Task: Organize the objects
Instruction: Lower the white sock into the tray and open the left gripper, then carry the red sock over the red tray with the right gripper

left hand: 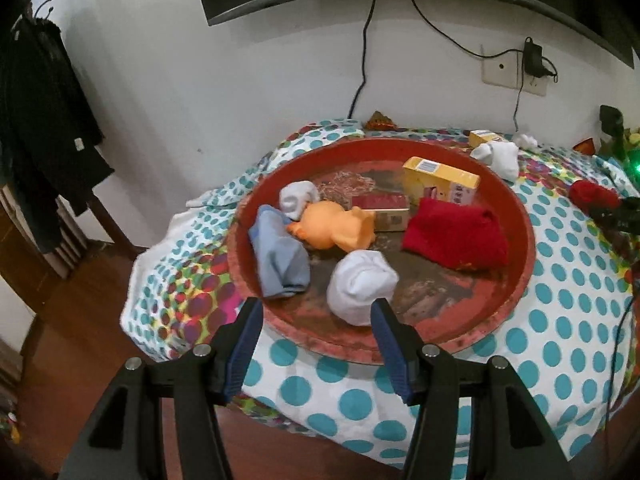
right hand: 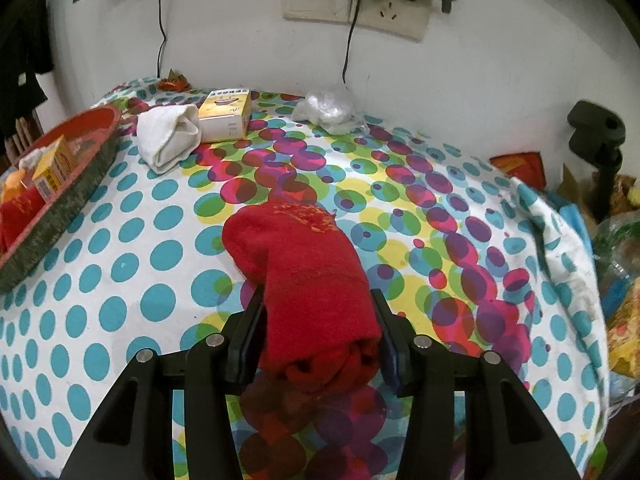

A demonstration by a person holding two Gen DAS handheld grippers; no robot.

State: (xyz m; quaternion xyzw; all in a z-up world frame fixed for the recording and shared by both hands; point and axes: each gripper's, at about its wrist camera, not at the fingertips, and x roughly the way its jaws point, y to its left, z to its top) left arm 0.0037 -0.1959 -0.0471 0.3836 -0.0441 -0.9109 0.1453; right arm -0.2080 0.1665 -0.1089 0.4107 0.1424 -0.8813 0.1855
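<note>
A round red tray (left hand: 516, 280) holds a white sock ball (left hand: 360, 284), a rolled blue sock (left hand: 280, 256), an orange toy duck (left hand: 336, 228), a small white sock (left hand: 296, 198), a red box (left hand: 384, 210), a yellow box (left hand: 440, 180) and a folded red sock (left hand: 456, 240). My left gripper (left hand: 316, 312) hovers open at the tray's near rim, just short of the white sock ball, with nothing between its pads. My right gripper (right hand: 318, 300) is shut on a rolled red sock (right hand: 296, 264) that rests on the dotted cloth.
On the dotted tablecloth (right hand: 120, 264), outside the tray (right hand: 60, 208), lie a white sock (right hand: 168, 140), a yellow-and-white box (right hand: 228, 116) and crumpled clear plastic (right hand: 328, 108). Cables hang down the wall behind. Clutter and a black clamp (right hand: 600, 140) stand at the right edge.
</note>
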